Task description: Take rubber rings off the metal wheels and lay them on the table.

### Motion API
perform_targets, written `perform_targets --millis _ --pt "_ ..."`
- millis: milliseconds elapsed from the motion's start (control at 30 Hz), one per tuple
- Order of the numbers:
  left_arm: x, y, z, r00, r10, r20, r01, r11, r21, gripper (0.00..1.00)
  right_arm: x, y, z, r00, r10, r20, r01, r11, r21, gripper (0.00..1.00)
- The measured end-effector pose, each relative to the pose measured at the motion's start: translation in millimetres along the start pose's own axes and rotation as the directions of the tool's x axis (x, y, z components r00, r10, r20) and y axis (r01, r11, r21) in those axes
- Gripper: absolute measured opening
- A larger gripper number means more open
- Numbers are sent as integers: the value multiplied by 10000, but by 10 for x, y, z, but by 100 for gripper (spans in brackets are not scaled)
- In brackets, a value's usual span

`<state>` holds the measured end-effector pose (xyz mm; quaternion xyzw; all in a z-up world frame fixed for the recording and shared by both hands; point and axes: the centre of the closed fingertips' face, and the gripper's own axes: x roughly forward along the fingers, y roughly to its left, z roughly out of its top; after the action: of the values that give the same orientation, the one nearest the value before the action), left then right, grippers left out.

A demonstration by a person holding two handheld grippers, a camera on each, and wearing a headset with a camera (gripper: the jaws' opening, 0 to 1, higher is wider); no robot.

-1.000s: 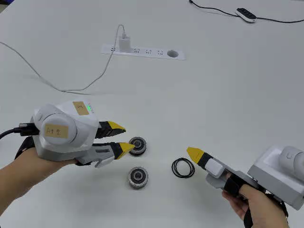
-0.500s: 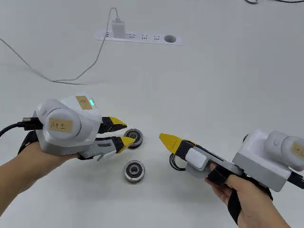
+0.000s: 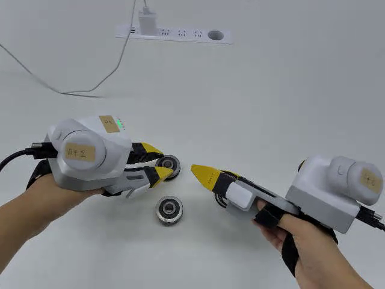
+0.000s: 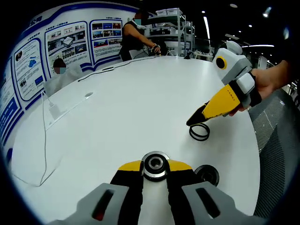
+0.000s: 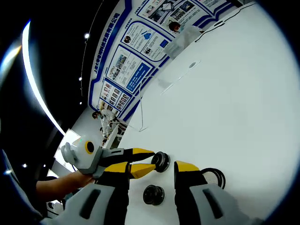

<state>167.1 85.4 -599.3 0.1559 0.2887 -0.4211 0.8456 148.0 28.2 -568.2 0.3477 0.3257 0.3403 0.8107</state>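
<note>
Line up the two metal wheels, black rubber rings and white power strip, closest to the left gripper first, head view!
1. Metal wheel, at the left gripper's tips.
2. Other metal wheel, nearer the person.
3. Black rubber rings, by the right gripper.
4. White power strip, far side.

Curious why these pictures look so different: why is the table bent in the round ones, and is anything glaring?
Left gripper view: fisheye lens bows the table; ceiling lights glare top right. Right gripper view: same bowing, tilted, a bright light streak at left. Head view: undistorted, evenly lit, soft shadow under the near wheel.
</note>
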Motion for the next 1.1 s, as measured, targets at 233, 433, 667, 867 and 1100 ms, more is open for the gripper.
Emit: perform_targets --millis 233,433,667,867,1100 --pt "8 -8 -7 10000 -79 -21 79 10000 -20 17 12 -8 -33 9999 20 -160 -20 10000 35 39" --pt "31 -1 4 9999 -122 -27 123 9999 69 16 38 6 -53 9997 104 -226 -102 9999 106 39" --pt "46 -3 6 9996 -273 -10 273 9996 105 14 83 20 -53 9995 209 -235 -203 9995 250 39" --pt "71 -4 -1 9993 -350 -114 354 9989 319 13 141 29 -54 9992 321 -248 -312 9988 387 41" --pt "87 -2 2 9987 -403 -300 417 9980 466 13 299 115 -96 9975 591 -392 -564 9962 670 50"
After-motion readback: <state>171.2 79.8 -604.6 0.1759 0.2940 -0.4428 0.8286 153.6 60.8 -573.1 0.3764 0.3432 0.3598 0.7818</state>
